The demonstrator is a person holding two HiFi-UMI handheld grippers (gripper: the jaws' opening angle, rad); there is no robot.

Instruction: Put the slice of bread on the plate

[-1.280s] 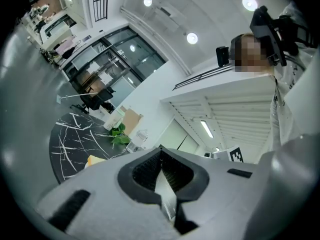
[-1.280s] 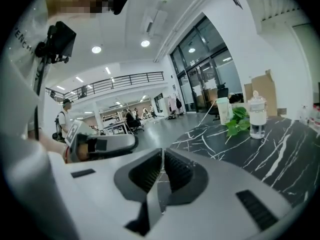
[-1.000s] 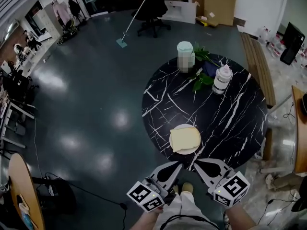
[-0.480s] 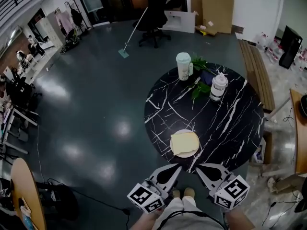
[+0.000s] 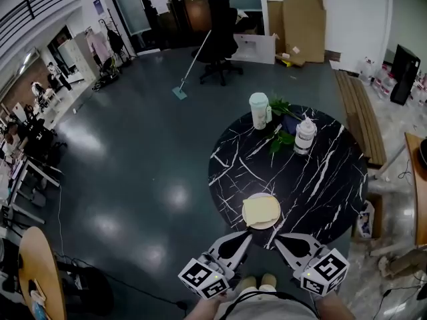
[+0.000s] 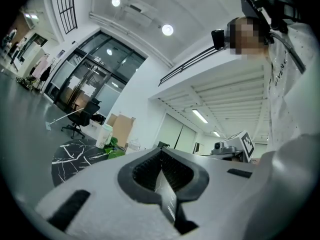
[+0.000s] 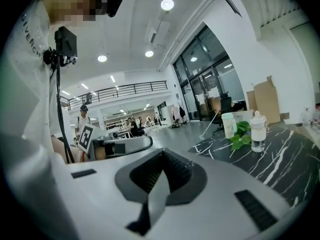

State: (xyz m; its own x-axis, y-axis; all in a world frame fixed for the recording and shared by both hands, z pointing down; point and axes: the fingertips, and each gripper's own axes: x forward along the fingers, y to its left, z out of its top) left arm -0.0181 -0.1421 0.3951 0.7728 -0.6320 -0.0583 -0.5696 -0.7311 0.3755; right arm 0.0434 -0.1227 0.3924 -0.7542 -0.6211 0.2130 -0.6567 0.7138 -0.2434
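Observation:
A pale slice of bread (image 5: pixel 261 209) lies flat on a small white plate (image 5: pixel 261 227) at the near edge of the round black marble table (image 5: pixel 320 179). My left gripper (image 5: pixel 245 235) and right gripper (image 5: pixel 279 239) are held side by side close to the person's body, just short of the table's edge and apart from the plate. Both point toward the table. In the left gripper view the left gripper (image 6: pixel 161 156) is shut with nothing in it. The right gripper (image 7: pixel 161 160) is likewise shut and empty in its own view. Bread and plate are hidden in both gripper views.
At the table's far side stand a pale green cup (image 5: pixel 259 110), a leafy plant (image 5: pixel 283 122) and a clear bottle (image 5: pixel 304 136). An office chair (image 5: pixel 220 52) and a mop (image 5: pixel 190 72) are on the grey floor beyond. A wooden bench (image 5: pixel 360 112) runs along the right.
The head view has lifted: the table and plate look smaller and farther, and more of the room's back shows. Both grippers stay shut and empty near the body.

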